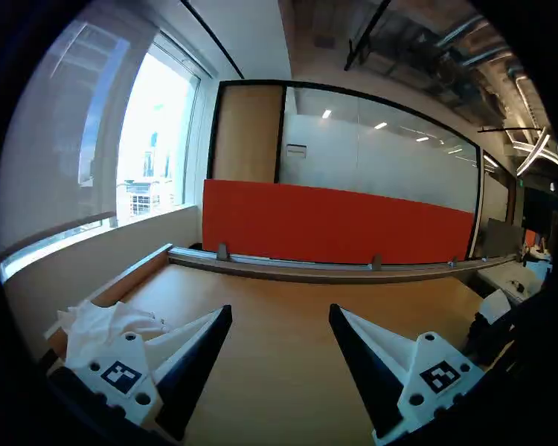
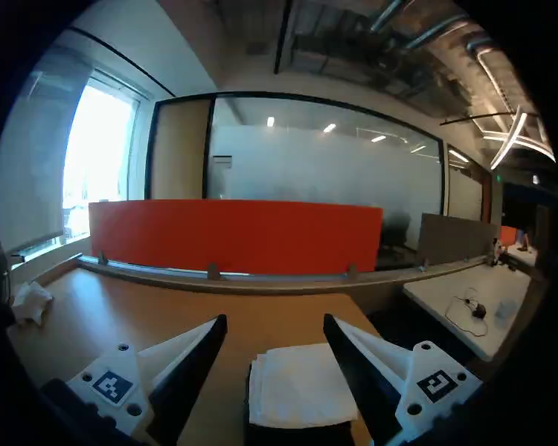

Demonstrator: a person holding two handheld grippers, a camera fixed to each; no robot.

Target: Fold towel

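Note:
A crumpled white towel (image 1: 100, 324) lies at the left end of the wooden desk (image 1: 286, 312), just past my left gripper's left finger. My left gripper (image 1: 279, 334) is open over bare desk with nothing between its fingers. In the right gripper view the same crumpled towel (image 2: 30, 302) sits far to the left. A stack of folded white towels (image 2: 300, 386) rests on the desk (image 2: 152, 312) near its front edge, low between the fingers of my open right gripper (image 2: 274, 338), which does not grip it.
An orange divider panel (image 1: 331, 223) on a metal rail closes the desk's far edge, with a glass wall behind. A window wall (image 1: 71, 193) runs along the left. A white desk (image 2: 465, 297) with a cable on it stands to the right.

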